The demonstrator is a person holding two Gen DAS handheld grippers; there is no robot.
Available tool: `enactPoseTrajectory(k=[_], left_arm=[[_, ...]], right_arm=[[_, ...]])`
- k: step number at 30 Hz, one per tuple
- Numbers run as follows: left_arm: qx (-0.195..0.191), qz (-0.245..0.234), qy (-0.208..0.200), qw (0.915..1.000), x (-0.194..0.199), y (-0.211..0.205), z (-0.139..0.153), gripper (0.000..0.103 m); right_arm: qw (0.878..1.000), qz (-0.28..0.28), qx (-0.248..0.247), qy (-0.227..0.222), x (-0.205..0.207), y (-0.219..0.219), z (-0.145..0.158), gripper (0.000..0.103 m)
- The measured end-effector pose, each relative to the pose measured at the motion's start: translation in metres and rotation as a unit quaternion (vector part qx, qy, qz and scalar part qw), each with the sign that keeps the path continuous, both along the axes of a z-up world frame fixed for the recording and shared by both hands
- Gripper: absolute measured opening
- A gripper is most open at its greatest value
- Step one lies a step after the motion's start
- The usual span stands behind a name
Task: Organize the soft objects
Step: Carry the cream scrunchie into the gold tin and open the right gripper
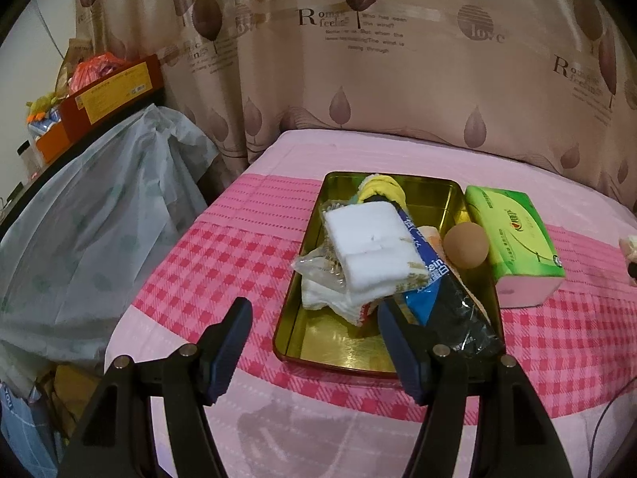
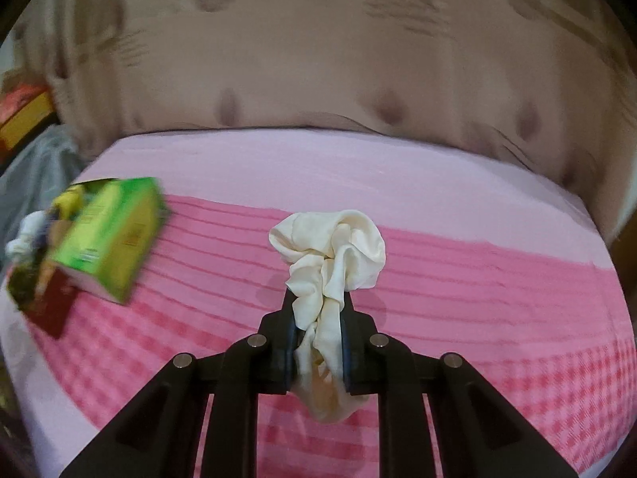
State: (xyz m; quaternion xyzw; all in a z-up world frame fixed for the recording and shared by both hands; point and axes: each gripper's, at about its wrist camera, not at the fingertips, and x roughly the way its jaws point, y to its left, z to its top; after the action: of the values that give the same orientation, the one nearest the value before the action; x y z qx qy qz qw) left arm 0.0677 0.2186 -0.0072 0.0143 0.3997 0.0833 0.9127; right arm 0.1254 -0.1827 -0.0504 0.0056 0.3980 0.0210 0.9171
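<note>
The right tool point(image 2: 317, 320) is clamping a cream scrunchie point(image 2: 330, 255) tight between its pads, most of the fabric bunching out past the tips above the bed point(image 2: 477, 279). The tin point(image 1: 342, 352) is lying off at nine o'clock, just past the tissue pack point(image 2: 107, 235). Best to be carrying the scrunchie high over that pack and letting go only above the tin's bare corner. The left tool point(image 1: 314, 342) is hanging wide apart and empty at the tin's near rim.

A tray point(image 1: 314, 342) lies on the bed point(image 1: 207, 263), holding a folded towel point(image 1: 374, 251), packets and a ball point(image 1: 466, 245) at its right wall. A tissue pack point(image 1: 517, 239) sits just right of the tray; a curtain point(image 1: 398, 59) hangs behind.
</note>
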Motion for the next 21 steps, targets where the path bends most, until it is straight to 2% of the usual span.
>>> enactPoseTrajectory(k=[4,11,16,21], left_arm=[[-0.002,0.009,-0.004,1.0000,0.000,0.004,0.001,0.067],[-0.008,0.026,-0.009,0.9996,-0.001,0.013,0.003,0.067],[-0.002,0.040,-0.015,0.9991,-0.001,0.018,0.004,0.067],[-0.008,0.045,-0.013,0.9989,0.000,0.022,0.003,0.067]], right_arm=[[0.998,0.065,0.008,-0.011,0.010,0.061,0.016,0.016],[0.986,0.164,0.030,-0.014,0.030,0.165,0.034,0.016],[0.978,0.206,0.041,-0.005,0.049,0.220,0.036,0.017],[0.975,0.220,0.043,0.011,0.069,0.250,0.029,0.018]])
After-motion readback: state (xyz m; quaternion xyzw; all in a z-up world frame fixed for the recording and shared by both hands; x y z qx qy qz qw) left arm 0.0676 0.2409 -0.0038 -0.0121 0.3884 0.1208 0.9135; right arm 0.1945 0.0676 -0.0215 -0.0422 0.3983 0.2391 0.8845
